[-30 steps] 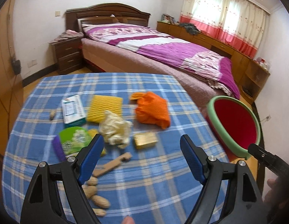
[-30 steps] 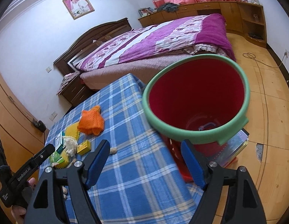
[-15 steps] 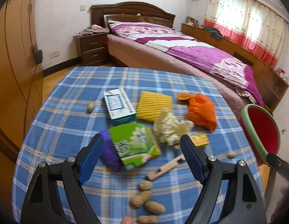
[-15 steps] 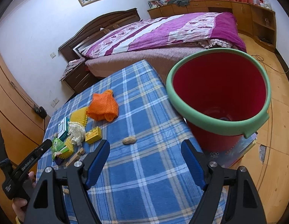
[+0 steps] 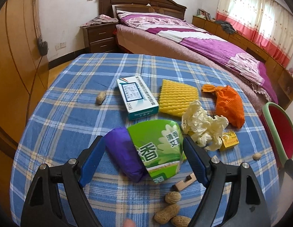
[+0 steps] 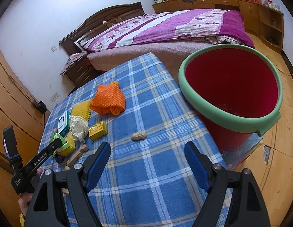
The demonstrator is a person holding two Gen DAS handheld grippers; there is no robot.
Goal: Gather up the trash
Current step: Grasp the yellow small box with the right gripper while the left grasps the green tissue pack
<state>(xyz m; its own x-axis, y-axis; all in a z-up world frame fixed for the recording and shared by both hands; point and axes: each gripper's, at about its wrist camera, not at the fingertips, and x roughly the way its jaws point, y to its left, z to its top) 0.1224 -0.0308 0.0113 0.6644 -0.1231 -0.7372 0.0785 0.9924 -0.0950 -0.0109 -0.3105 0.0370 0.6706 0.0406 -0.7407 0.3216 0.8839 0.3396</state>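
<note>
The left gripper is spread wide, its blue fingers flanking the green packet without visible contact. All positions below are referenced to this green packet, which lies on the blue plaid tablecloth.

- A purple wrapper lies against the packet's left side, partly under it
- A white-and-teal medicine box lies just beyond the packet
- A yellow foam pad lies beyond and to the right
- A crumpled cream paper wad lies just to the right
- A small yellow box lies past the wad
- An orange mesh bag lies further right, beyond the wad
- A wooden clip and a cluster of peanuts lie on the near side
- A single peanut lies well apart to the far left

The right gripper is released and holds nothing, hovering over the tablecloth with a lone peanut just ahead. The red bucket with a green rim stands beside the table edge, far right of the packet
</note>
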